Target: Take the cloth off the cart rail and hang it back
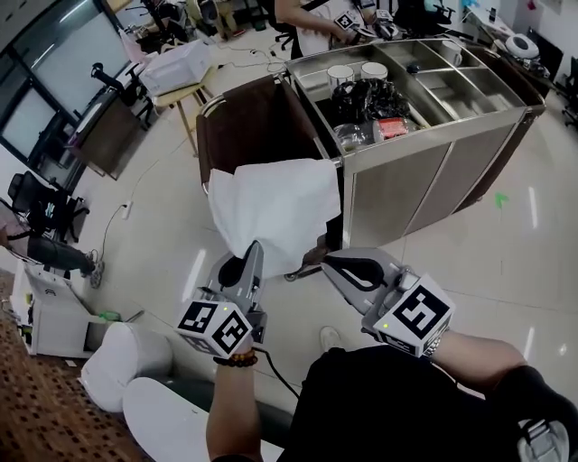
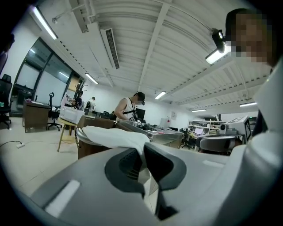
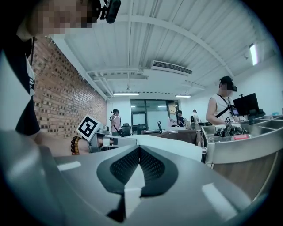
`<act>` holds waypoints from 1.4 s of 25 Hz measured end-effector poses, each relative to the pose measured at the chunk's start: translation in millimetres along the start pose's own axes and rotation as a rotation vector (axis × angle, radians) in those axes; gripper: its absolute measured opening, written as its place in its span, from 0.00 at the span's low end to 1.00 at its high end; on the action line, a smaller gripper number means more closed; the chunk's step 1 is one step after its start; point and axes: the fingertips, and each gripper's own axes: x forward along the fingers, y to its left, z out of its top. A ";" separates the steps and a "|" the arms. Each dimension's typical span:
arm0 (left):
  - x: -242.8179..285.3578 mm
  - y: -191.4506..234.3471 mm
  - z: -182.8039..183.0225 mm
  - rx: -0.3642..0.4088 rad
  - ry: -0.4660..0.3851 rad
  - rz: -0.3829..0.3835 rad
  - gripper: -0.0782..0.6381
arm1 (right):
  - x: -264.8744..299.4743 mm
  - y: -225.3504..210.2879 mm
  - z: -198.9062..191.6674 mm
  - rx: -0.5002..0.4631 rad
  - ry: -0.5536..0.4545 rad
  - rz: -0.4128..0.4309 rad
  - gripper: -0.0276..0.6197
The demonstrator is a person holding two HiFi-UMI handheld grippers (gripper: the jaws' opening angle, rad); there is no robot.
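Note:
A white cloth [image 1: 271,209] hangs spread at the left end of the steel cart [image 1: 424,171], in front of a brown bag [image 1: 257,122]. In the left gripper view the cloth [image 2: 112,134] still appears to lie over the cart's curved rail [image 2: 79,133] at its far end. My left gripper [image 1: 254,250] is shut on the cloth's lower left corner, which is pinched between its pads [image 2: 142,152]. My right gripper [image 1: 323,263] is shut on the lower right corner, and a strip of cloth [image 3: 170,148] runs out from its closed jaws [image 3: 139,152].
Cups [image 1: 354,72], black items and trays fill the cart's top. Another person [image 1: 316,23] stands at the cart's far side. White bins [image 1: 126,356] lie on the floor at lower left. A stool with a white box [image 1: 176,68] and office chairs [image 1: 45,212] stand to the left.

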 end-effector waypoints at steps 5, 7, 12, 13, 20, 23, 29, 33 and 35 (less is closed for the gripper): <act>-21.9 -74.4 11.3 0.057 -0.054 0.026 0.12 | -65.7 20.3 8.1 -0.003 -0.033 0.026 0.04; -27.8 -104.8 17.9 0.076 -0.067 0.041 0.12 | -92.4 23.2 13.9 -0.040 -0.064 0.039 0.04; -40.4 -173.9 33.2 0.118 -0.093 0.073 0.12 | -153.9 29.0 30.2 -0.032 -0.085 0.053 0.04; -45.1 -184.5 36.0 0.121 -0.103 0.081 0.12 | -162.4 32.0 31.1 -0.028 -0.083 0.057 0.04; -102.3 -239.6 56.2 0.111 -0.146 0.050 0.12 | -197.2 87.5 56.1 -0.049 -0.082 0.039 0.04; -135.5 -247.7 57.2 0.110 -0.150 0.018 0.12 | -194.5 120.5 60.9 -0.064 -0.097 0.019 0.04; -188.2 -265.7 53.5 0.138 -0.142 -0.046 0.12 | -184.5 167.1 64.4 -0.060 -0.105 -0.029 0.04; -213.9 -278.2 58.1 0.158 -0.152 -0.039 0.12 | -188.8 186.1 69.8 -0.056 -0.097 -0.048 0.04; -223.3 -281.9 56.5 0.161 -0.158 -0.033 0.12 | -192.2 192.7 67.9 -0.053 -0.098 -0.052 0.04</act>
